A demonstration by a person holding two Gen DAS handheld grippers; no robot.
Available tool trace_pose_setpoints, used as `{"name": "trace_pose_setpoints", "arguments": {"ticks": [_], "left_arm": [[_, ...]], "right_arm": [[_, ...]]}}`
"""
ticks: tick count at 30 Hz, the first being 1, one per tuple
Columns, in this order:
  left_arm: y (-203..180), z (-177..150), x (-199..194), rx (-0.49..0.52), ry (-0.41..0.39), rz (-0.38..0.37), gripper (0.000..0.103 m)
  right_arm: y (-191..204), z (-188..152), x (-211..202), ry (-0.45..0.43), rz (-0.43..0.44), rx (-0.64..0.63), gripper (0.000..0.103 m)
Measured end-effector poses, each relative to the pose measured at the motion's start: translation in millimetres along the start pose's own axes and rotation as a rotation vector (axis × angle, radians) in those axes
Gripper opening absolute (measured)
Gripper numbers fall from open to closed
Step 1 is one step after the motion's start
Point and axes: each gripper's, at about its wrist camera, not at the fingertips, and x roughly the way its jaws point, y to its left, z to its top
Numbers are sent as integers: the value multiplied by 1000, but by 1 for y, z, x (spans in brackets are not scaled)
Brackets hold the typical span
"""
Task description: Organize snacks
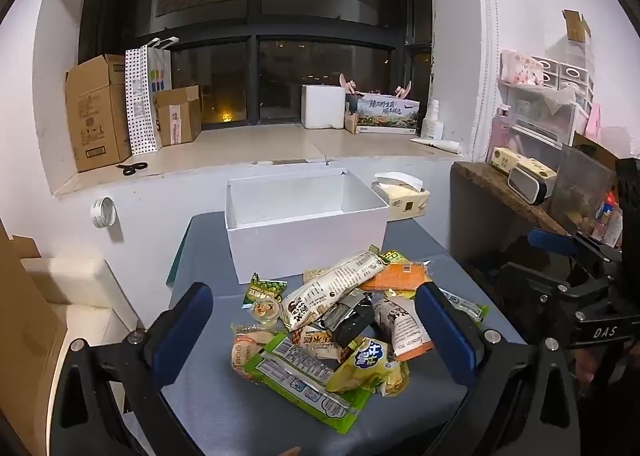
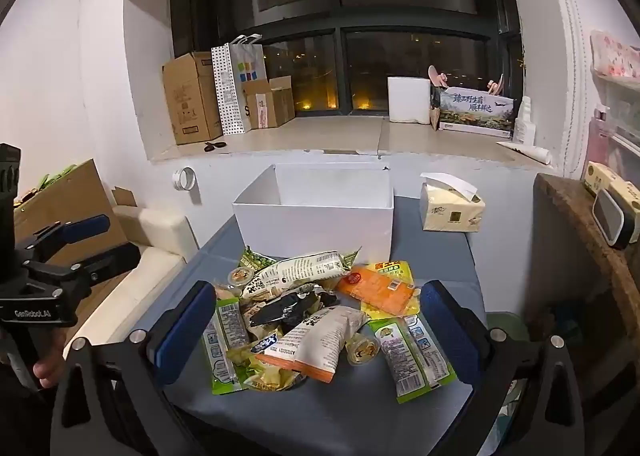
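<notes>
A heap of snack packets (image 1: 340, 320) lies on the grey-blue table (image 1: 208, 412), among them long white bars, a green-edged packet, an orange packet and small jelly cups. Behind the heap stands a white box (image 1: 304, 232) with nothing visible inside. My left gripper (image 1: 316, 336) hovers open above the near side of the heap, holding nothing. In the right wrist view the same snack heap (image 2: 316, 316) sits before the white box (image 2: 316, 223), and my right gripper (image 2: 316, 332) is also open and holding nothing. Each gripper shows at the edge of the other's view.
A tissue pack (image 2: 452, 211) sits right of the box. A wooden side shelf (image 2: 580, 215) with small items stands at the right. Cardboard boxes (image 1: 96, 115), a dotted bag and scissors (image 1: 132, 167) rest on the window ledge. A white cushion (image 2: 152, 232) lies left of the table.
</notes>
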Motion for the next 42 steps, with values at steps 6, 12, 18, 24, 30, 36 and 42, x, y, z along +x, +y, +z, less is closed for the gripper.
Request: {"name": "trace_pose_setpoints", "arguments": {"ticks": [6, 12, 18, 24, 30, 36, 42], "left_arm": [[-6, 3, -7, 24, -29, 1, 103], [-5, 3, -8, 10, -18, -11, 103], [-5, 1, -6, 5, -16, -9, 103], [-4, 1, -6, 5, -13, -10, 103], [-4, 2, -5, 6, -11, -10, 103], [-5, 2, -3, 4, -5, -10, 103], [-5, 1, -2, 5, 0, -9, 103]], "right_arm": [[0, 3, -3, 6, -7, -15, 103], [-2, 5, -6, 8, 7, -3, 103], [-1, 2, -1, 13, 8, 0, 103], [0, 2, -2, 13, 3, 0, 103], [0, 2, -1, 15, 6, 5, 103], [-1, 1, 1, 21, 11, 12, 103], [-2, 1, 2, 24, 12, 16, 103]]}}
